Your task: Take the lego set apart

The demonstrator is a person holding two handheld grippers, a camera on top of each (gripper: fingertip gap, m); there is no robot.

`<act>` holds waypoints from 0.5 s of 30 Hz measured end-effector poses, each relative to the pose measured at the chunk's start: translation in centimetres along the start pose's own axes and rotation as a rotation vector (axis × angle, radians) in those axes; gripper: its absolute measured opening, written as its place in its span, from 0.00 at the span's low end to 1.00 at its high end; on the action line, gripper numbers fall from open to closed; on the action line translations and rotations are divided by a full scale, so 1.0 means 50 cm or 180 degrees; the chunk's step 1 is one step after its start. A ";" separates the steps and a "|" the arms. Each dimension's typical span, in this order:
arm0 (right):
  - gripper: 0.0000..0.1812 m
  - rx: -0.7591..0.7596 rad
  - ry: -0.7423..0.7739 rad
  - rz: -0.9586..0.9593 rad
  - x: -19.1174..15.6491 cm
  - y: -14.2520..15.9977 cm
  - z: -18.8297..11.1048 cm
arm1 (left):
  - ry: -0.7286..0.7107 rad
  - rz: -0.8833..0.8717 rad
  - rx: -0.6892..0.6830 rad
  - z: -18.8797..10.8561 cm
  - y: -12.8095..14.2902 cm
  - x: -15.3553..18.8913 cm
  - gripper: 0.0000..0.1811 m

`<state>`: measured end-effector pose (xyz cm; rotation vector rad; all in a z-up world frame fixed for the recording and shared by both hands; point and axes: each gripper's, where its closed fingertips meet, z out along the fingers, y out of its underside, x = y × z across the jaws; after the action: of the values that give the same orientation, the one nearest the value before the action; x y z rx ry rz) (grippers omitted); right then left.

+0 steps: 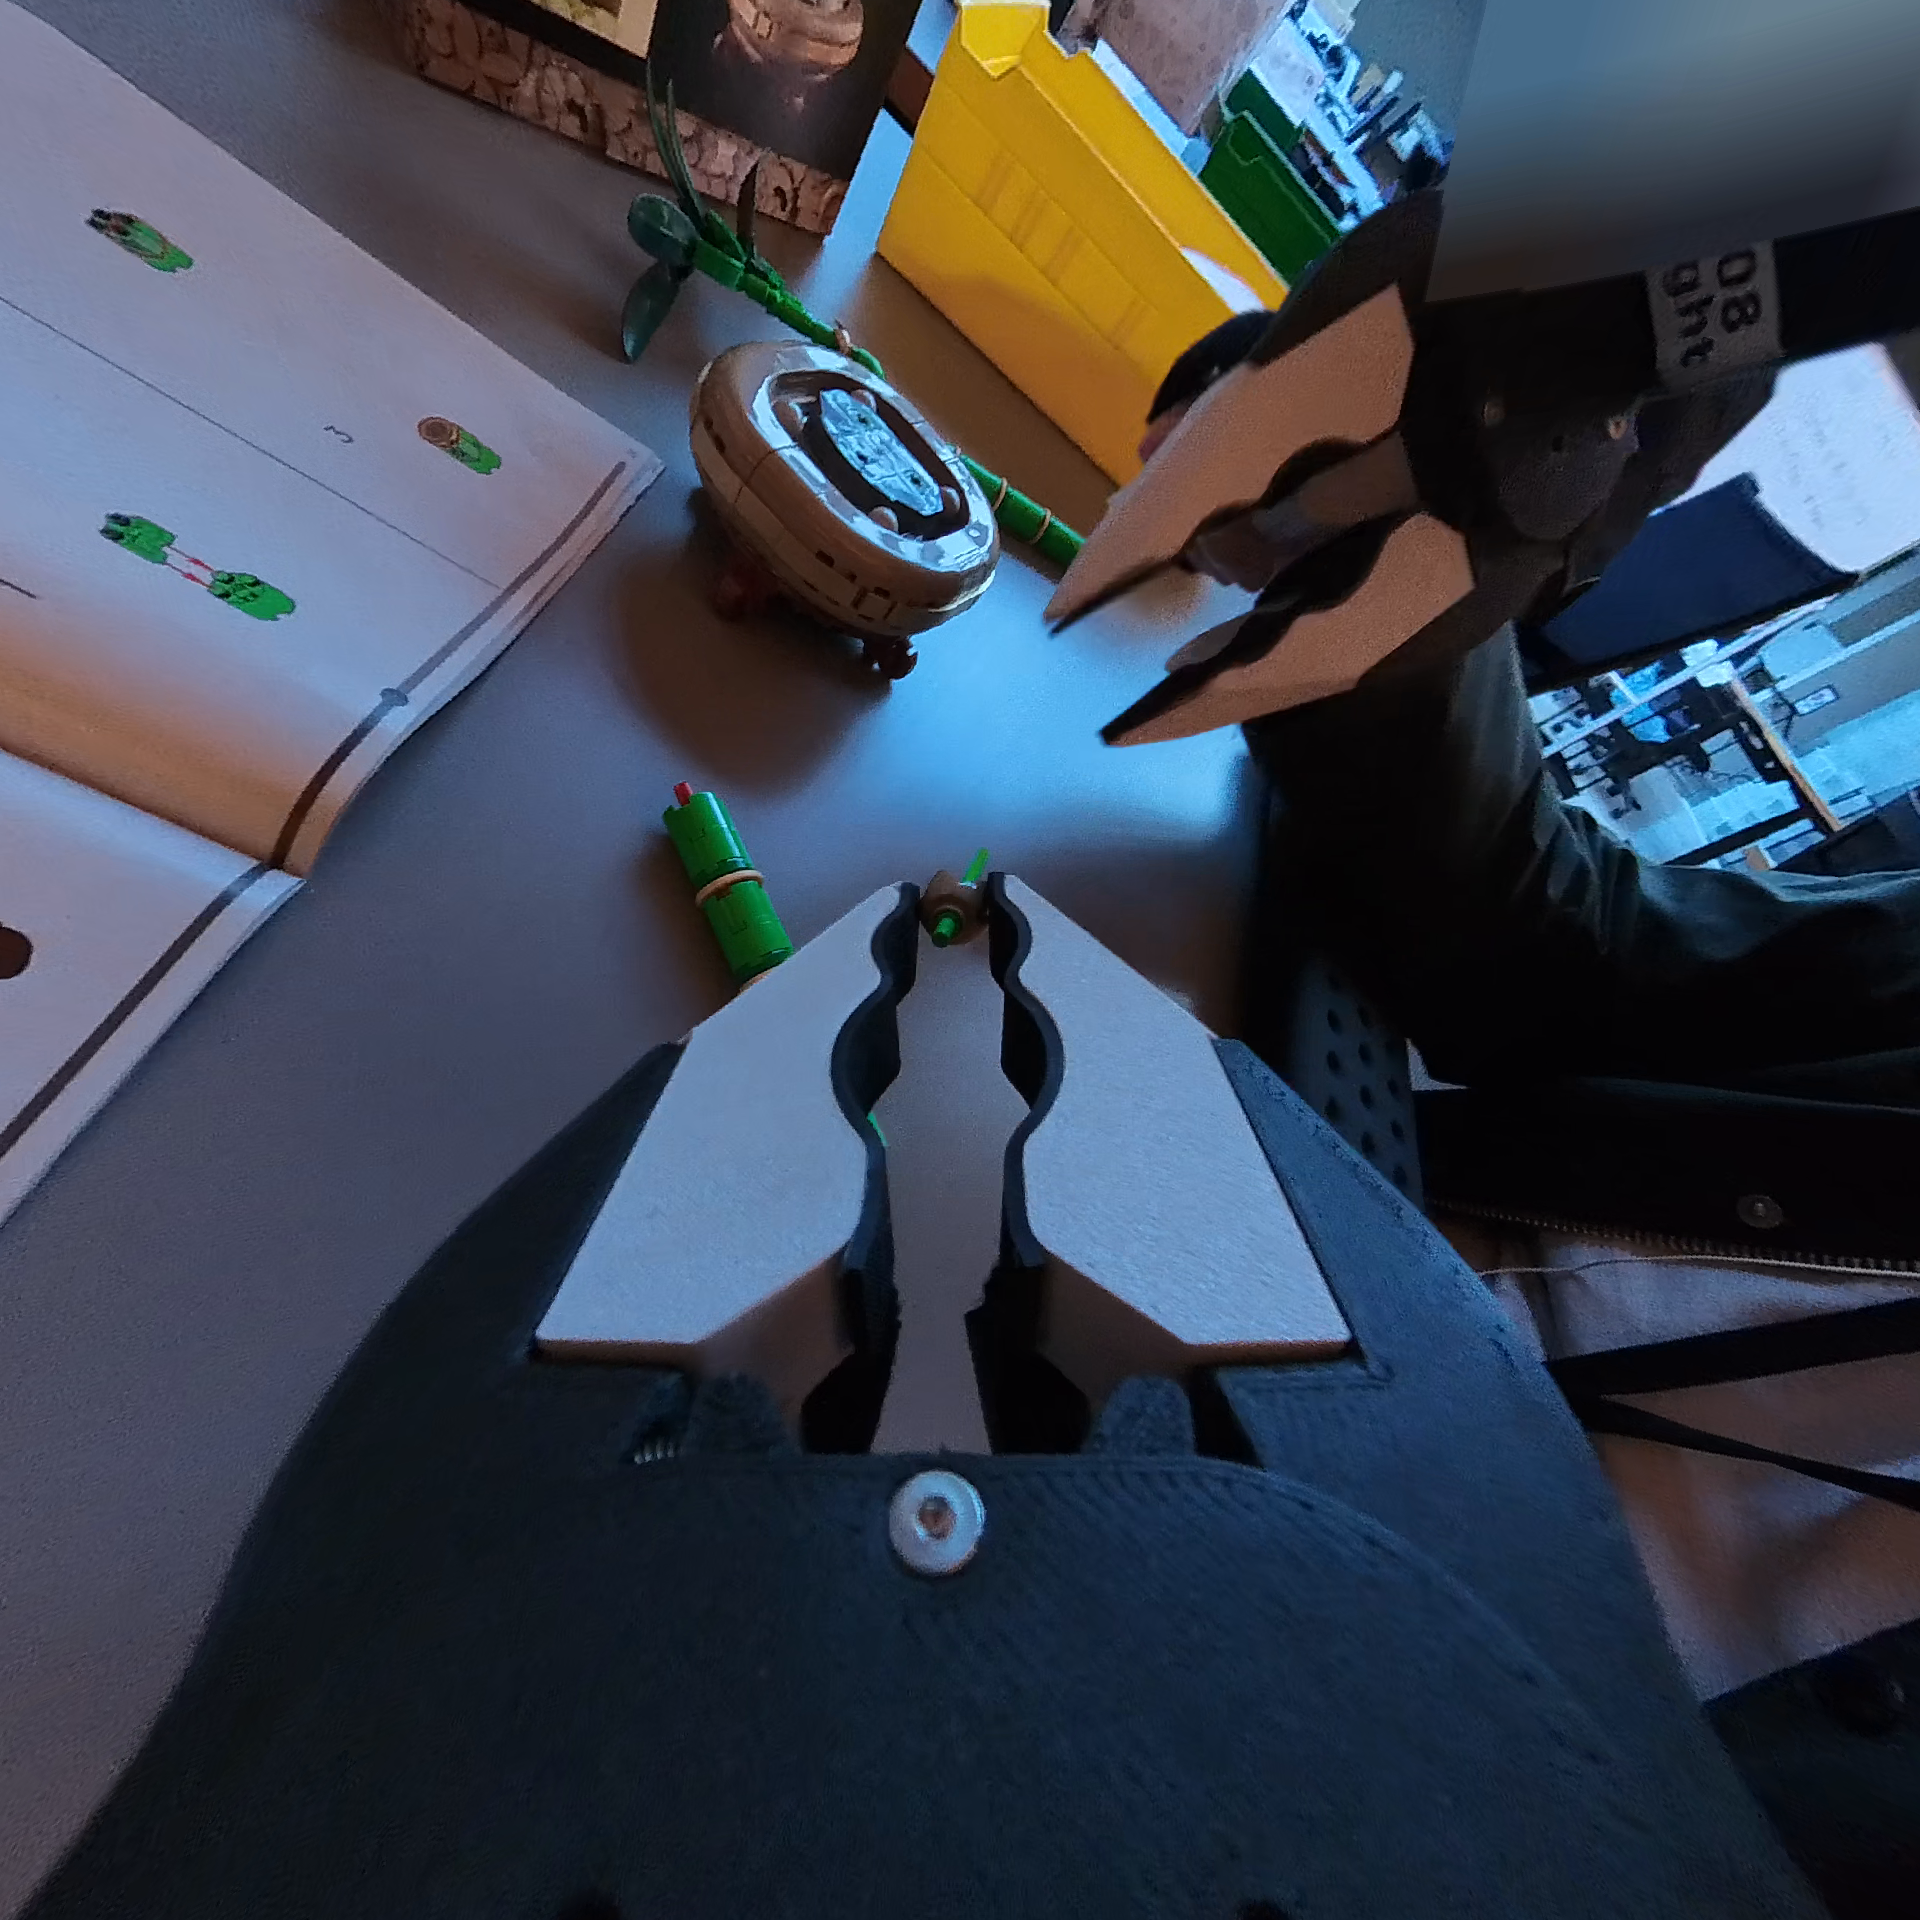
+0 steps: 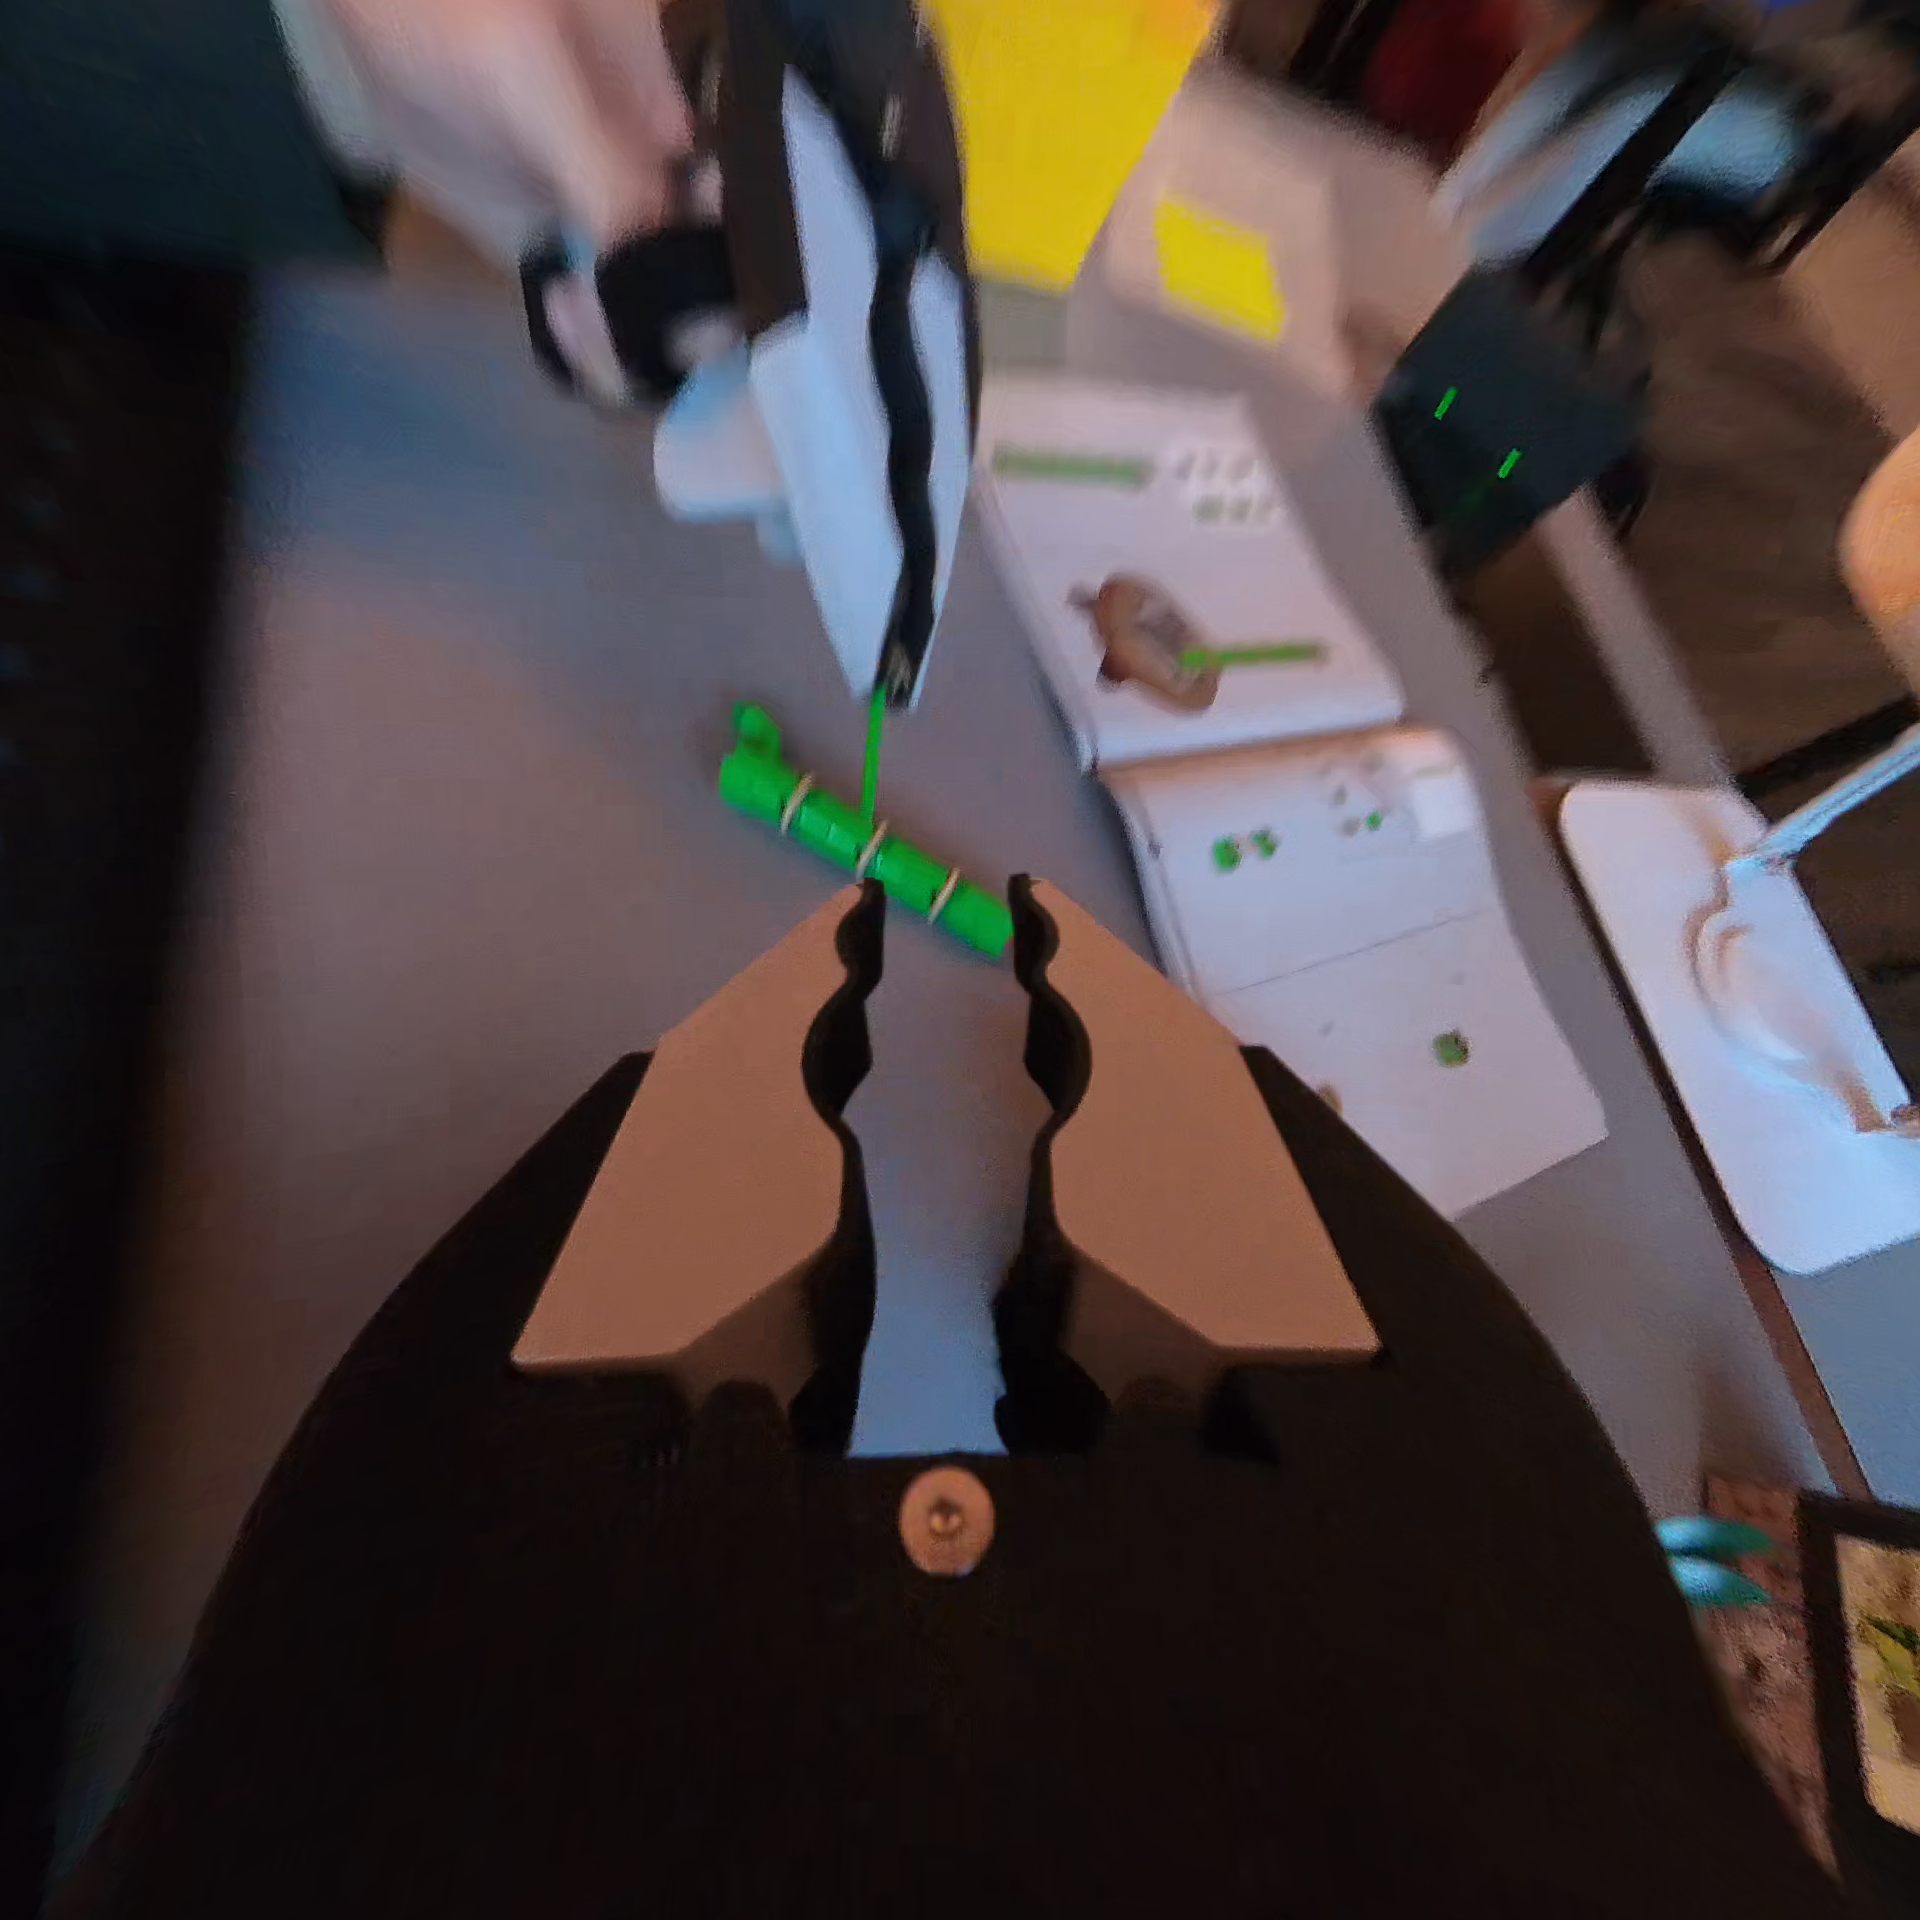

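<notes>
My left gripper (image 1: 951, 891) is shut on a small tan round piece with a thin green rod (image 1: 948, 909) through it, held just above the grey table (image 1: 499, 1039). A short green stalk segment (image 1: 724, 883) lies on the table left of it. The tan oval lego pot (image 1: 842, 488) stands farther back, with a leafy green stalk (image 1: 717, 260) behind it. My right gripper (image 2: 945, 891) is open and empty; it also shows in the left wrist view (image 1: 1081, 681) at the upper right. In the blurred right wrist view the left gripper (image 2: 896, 675) holds the green rod (image 2: 871, 758) above the green stalk (image 2: 862, 836).
An open instruction booklet (image 1: 260, 468) lies at the left, and in the right wrist view (image 2: 1330, 935) at the right. A yellow box (image 1: 1049, 239) stands behind the pot. A white tray (image 2: 1714, 1018) sits at the far right. A person's dark sleeve (image 1: 1558, 883) is at the table edge. There is about 6 cm between the tips of the two grippers. From the left gripper's tips to the short green stalk segment (image 1: 724, 883) is close to 7 cm.
</notes>
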<state>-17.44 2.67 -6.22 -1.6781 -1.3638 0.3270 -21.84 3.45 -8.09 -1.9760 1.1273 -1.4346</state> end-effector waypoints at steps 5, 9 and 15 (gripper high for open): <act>0.19 0.0479 -0.0085 0.0068 -0.018 -0.056 0.016 | 0.0399 -0.0140 0.0170 0.005 -0.016 0.040 0.06; 0.13 0.0287 -0.0173 0.0076 -0.038 -0.042 0.050 | 0.0501 -0.0117 0.0208 0.007 -0.019 0.054 0.06; 0.00 0.0242 -0.0188 0.0059 -0.033 -0.033 0.048 | 0.0740 -0.0201 0.0439 -0.010 -0.047 0.075 0.23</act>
<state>-20.72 2.31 -6.81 -1.6303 -1.3630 0.4370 -21.00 1.77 -4.08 -1.7994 1.0364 -1.7620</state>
